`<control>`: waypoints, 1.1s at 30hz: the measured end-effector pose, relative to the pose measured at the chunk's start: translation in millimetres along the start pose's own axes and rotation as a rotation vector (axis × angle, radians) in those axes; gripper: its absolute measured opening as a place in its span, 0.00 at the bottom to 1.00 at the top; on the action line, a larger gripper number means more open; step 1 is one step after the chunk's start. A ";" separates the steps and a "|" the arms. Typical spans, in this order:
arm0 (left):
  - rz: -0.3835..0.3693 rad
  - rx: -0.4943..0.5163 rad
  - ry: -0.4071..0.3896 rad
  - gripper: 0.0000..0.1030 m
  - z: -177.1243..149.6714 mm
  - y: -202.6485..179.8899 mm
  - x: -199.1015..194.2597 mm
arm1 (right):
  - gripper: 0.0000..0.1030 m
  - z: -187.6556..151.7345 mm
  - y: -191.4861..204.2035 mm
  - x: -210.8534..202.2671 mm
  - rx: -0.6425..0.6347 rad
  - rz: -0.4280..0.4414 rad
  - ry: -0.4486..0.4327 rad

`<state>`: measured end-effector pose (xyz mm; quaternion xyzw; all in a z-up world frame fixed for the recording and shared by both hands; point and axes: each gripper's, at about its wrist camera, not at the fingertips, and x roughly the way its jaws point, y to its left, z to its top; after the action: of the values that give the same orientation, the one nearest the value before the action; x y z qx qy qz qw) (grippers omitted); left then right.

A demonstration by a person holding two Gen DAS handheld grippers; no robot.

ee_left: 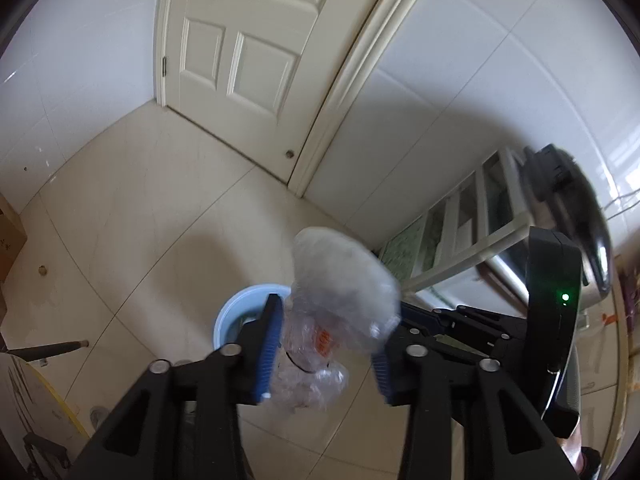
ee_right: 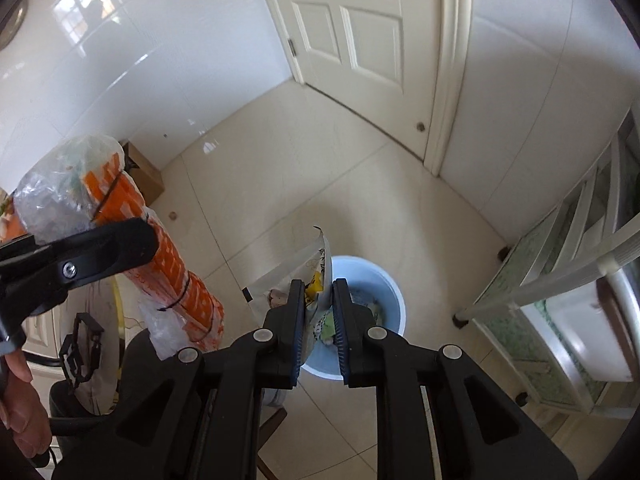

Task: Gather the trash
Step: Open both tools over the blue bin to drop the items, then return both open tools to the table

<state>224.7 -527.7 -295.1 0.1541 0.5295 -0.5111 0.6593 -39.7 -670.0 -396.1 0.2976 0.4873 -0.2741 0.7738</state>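
Cardboard box (ee_right: 146,172) is sitting off on the left against the white wall, and next to it you're holding your left gripper (ee_left: 326,354) up with a clear plastic bag (ee_left: 340,300) between its blue pads. Its jaws are standing about half open; the left pad looks to be touching the bag, the right one seems apart from it, so I can't tell if it's really gripping. From the right camera that bag (ee_right: 120,216) is showing an orange and white pack inside, and your hand (ee_right: 22,416) is wrapping the handle below it. The blue bin (ee_right: 394,300) is sitting on the pale tiled floor (ee_right: 280,168), partly under the bag in the left view, with scraps already lying inside. Your right gripper (ee_right: 318,320) is pointing down over the bin's left edge, its jaws nearly closed and pinching a thin white wrapper (ee_right: 316,268) with yellow print. Behind all that a cream door (ee_right: 360,40) is standing shut. On the right a white rack (ee_right: 560,264) is leaning near the wall.
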 end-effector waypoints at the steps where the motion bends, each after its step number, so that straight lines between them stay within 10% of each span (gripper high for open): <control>1: 0.015 0.001 0.004 0.56 17.3 -1.4 7.2 | 0.15 2.0 -2.3 7.8 0.004 0.000 0.013; 4: 0.043 0.004 0.009 0.72 25.6 3.4 12.2 | 0.27 1.2 -7.6 24.8 0.023 0.001 0.049; 8: 0.111 0.017 0.005 0.80 24.1 -7.0 6.0 | 0.77 -0.4 -12.7 31.7 0.058 0.017 0.051; 12: 0.169 0.027 -0.030 0.86 13.5 -24.7 -3.1 | 1.00 -2.2 -11.7 32.3 0.076 -0.008 0.041; 33: 0.315 -0.021 -0.409 0.98 -122.1 -50.0 -217.8 | 1.00 14.3 105.8 -106.6 -0.048 0.029 -0.260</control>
<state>134.9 -347.1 -139.6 0.1216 0.3599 -0.4171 0.8257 4.4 -594.9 -272.9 0.2481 0.3850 -0.2874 0.8412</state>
